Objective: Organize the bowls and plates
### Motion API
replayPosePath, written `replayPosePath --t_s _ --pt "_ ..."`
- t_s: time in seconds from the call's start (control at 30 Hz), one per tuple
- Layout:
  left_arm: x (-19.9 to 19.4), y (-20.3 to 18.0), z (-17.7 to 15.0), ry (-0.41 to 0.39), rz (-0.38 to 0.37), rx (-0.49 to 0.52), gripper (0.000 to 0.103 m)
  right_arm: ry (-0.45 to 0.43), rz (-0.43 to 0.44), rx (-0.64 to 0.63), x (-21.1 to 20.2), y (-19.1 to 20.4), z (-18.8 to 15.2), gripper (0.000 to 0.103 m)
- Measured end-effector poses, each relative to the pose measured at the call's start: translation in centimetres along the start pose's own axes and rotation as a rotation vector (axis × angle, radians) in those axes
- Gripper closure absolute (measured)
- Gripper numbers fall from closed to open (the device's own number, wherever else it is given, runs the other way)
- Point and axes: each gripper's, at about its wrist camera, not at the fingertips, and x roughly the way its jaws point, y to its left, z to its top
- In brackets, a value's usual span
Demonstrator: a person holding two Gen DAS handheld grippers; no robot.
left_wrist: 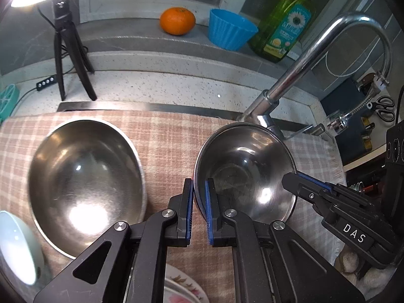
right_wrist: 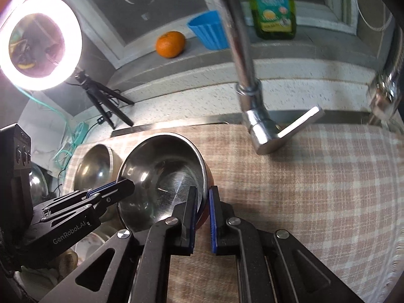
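while both grippers clamp the steel bowl [left_wrist: 248,166] rim, left gripper [left_wrist: 199,189] and right gripper [right_wrist: 203,194] fingers hide its edges. a floral plate [left_wrist: 181,287] is cut off below.

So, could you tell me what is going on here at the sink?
A person is holding a gripper in each hand, and both are clamped on the rim of the same small steel bowl: the left gripper on its left edge, the right gripper on the opposite edge. The bowl sits over a checked cloth covering the sink area, beside a larger steel bowl. A pale green bowl and a floral plate wait nearby.
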Motion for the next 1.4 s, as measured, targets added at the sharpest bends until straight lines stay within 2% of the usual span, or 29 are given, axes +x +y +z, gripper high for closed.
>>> replayPosePath --t_s 0.37,0.77,1.1,1.4 --pt "-4.0 3.2 -0.6 -0.064 0.019 -0.056 0.095 -0.007 0.044 -0.089 -1.0 5.2 0.4 0.095" --pt "-6.5 7.5 -1.2 -0.104 0.059 -0.126 0.095 0.011 0.077 -0.172 0.6 10.5 0.4 0.095" --pt "-6.6 10.9 -1.1 -0.103 0.097 -0.173 0.095 0.024 0.079 -0.222 2.8 14.5 0.7 0.095" --pt "-4.9 12.8 -0.9 -0.06 0.124 -0.18 0.095 0.053 0.049 -0.242 5.3 16.0 0.9 0.095"
